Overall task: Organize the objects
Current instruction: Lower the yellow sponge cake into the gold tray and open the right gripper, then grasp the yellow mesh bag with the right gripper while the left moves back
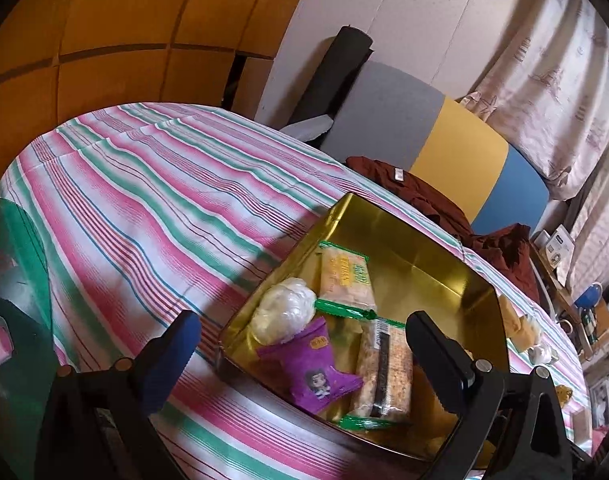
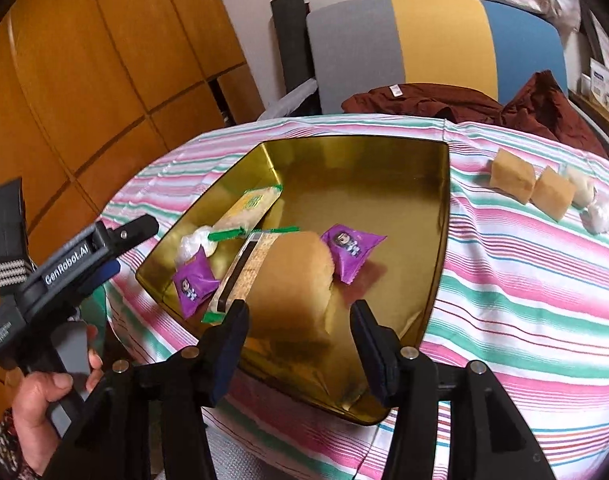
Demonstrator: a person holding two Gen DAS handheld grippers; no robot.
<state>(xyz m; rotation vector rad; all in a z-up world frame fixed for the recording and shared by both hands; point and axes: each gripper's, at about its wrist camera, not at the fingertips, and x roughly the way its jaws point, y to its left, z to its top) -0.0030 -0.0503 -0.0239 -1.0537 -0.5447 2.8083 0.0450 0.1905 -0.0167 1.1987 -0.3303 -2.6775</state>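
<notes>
A gold tin tray point(image 2: 384, 168) lies on the striped tablecloth and also shows in the left wrist view point(image 1: 424, 248). In it lie two green-edged cracker packs point(image 1: 346, 280), a white wrapped ball point(image 1: 284, 312), two purple snack packets point(image 2: 350, 246) and a brown bread bun point(image 2: 296, 276). My right gripper point(image 2: 300, 336) is open just above the tray's near part, with the bun lying between and beyond its fingers, apart from them. My left gripper point(image 1: 304, 356) is open over the tray's near left corner, empty; its body shows in the right wrist view point(image 2: 80, 256).
Two brown buns point(image 2: 512, 180) and white wrapped balls point(image 2: 596, 212) lie on the cloth right of the tray. A dark red garment point(image 2: 444, 104) lies at the table's far edge before a grey-yellow-blue chair point(image 2: 436, 40). Wooden cabinets stand left.
</notes>
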